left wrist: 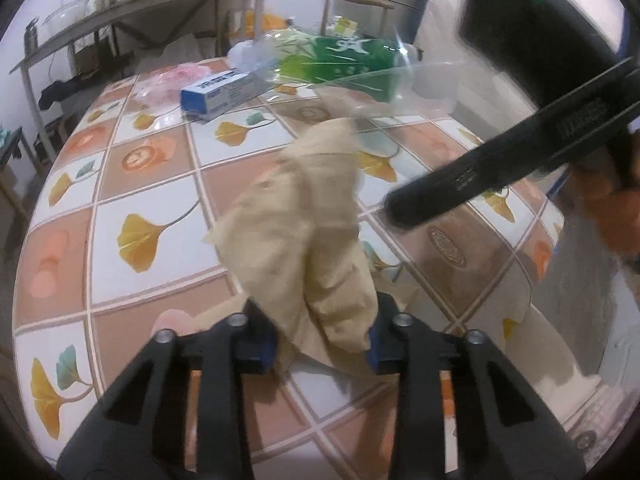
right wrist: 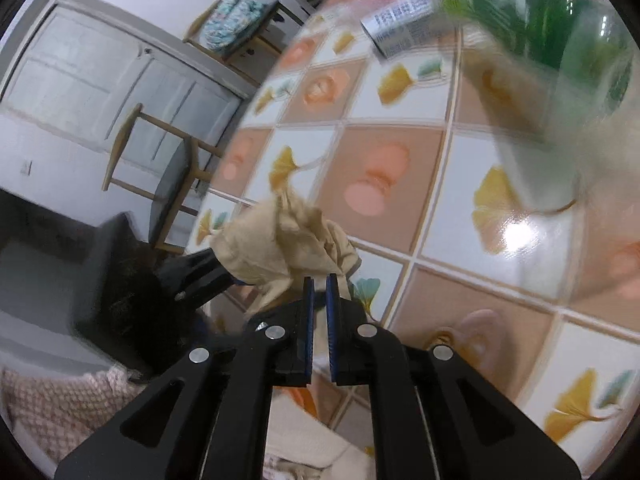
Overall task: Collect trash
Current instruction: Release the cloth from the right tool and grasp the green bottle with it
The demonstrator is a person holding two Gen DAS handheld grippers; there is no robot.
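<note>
A crumpled beige paper napkin [left wrist: 304, 232] stands up from my left gripper [left wrist: 318, 340], which is shut on its lower end between the blue pads. In the right wrist view the same napkin [right wrist: 280, 240] hangs at the table's near-left edge, with the left gripper [right wrist: 208, 268] behind it. My right gripper [right wrist: 320, 292] is just right of the napkin. Its pads stand a narrow gap apart with nothing between them. A clear plastic bottle with a green label [left wrist: 344, 60] [right wrist: 560, 40] shows blurred at the far side. Whether it rests on the table I cannot tell.
The table [left wrist: 120, 184] carries a tile-and-leaf patterned cloth. A blue and white box [left wrist: 224, 92] [right wrist: 400, 28] and a pink plastic bag [left wrist: 168, 80] lie at the far end. A shelf [left wrist: 140, 4] stands behind. Wooden chairs [right wrist: 160, 168] are beside the table. A hand [left wrist: 608, 208] is at the right.
</note>
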